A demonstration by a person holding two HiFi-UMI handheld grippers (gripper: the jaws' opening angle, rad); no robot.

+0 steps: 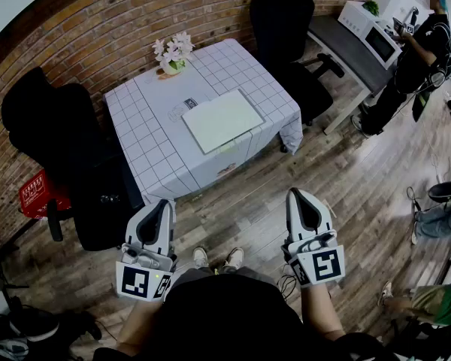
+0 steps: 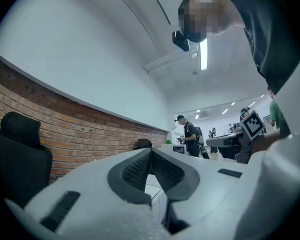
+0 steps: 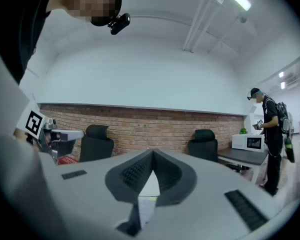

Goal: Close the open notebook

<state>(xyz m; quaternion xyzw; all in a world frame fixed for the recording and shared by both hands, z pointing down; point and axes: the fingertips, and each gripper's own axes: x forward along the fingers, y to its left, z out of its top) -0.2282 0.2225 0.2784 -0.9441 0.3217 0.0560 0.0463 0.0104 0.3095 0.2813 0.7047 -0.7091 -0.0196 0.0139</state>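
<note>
A white notebook lies flat on the table with the checked cloth, right of the table's middle; I see no fold line on it from here. Both grippers hang over the wooden floor, well short of the table's near edge. My left gripper points toward the table with its jaws together and nothing between them. My right gripper is likewise shut and empty. In the left gripper view the left gripper has its tips meeting, and in the right gripper view so does the right gripper.
A vase of flowers and a small dark card sit on the table behind the notebook. Black chairs flank the table, with a red crate at the left. A person stands by a microwave at the far right.
</note>
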